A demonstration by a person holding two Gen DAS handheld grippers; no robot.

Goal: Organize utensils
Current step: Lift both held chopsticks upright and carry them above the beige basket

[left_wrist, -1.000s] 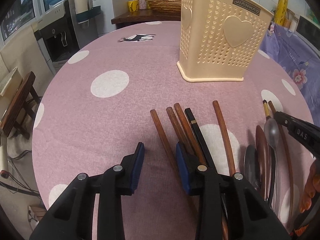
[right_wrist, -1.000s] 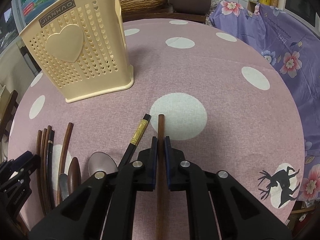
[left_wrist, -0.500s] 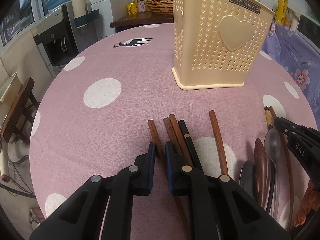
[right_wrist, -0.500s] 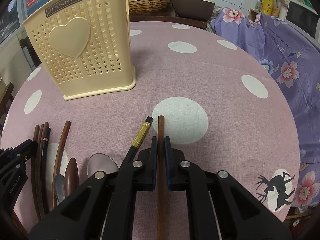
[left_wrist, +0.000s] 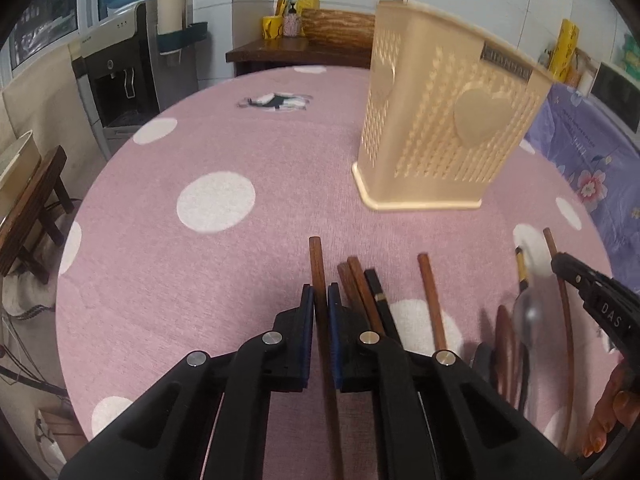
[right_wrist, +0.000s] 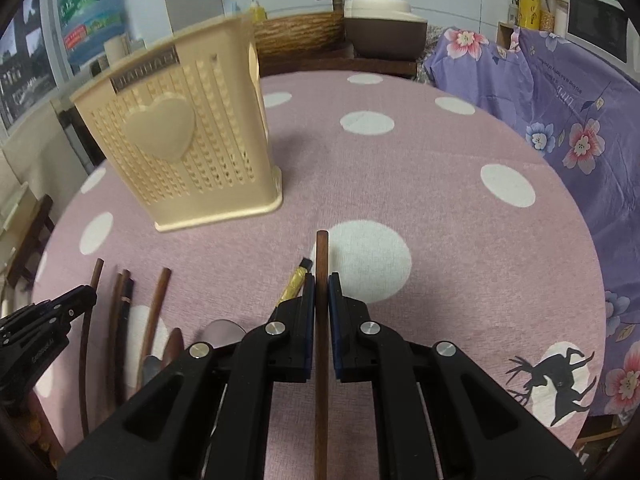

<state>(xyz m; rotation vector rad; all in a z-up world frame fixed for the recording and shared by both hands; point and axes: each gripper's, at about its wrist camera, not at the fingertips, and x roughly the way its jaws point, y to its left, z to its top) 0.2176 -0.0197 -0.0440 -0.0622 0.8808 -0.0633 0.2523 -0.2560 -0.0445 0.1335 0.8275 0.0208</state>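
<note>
Left gripper [left_wrist: 319,296]: jaws pinching a brown wooden chopstick [left_wrist: 317,264], tip pointing away. Right gripper [right_wrist: 321,286]: jaws clamped on another brown chopstick [right_wrist: 321,252]. Just beside, loose chopsticks [left_wrist: 362,288] and spoons [left_wrist: 528,312] lying on the pink dotted worktop [left_wrist: 224,280]. Farther off, cream perforated utensil holder [left_wrist: 444,128] standing upright.

Your left gripper [left_wrist: 319,300], open a second ago, now clamps the leftmost brown chopstick [left_wrist: 316,258]. Your right gripper [right_wrist: 321,290] seems to lift its dark chopstick [right_wrist: 321,252] slightly off the pink tablecloth [right_wrist: 440,240], though blur makes this uncertain.
</note>
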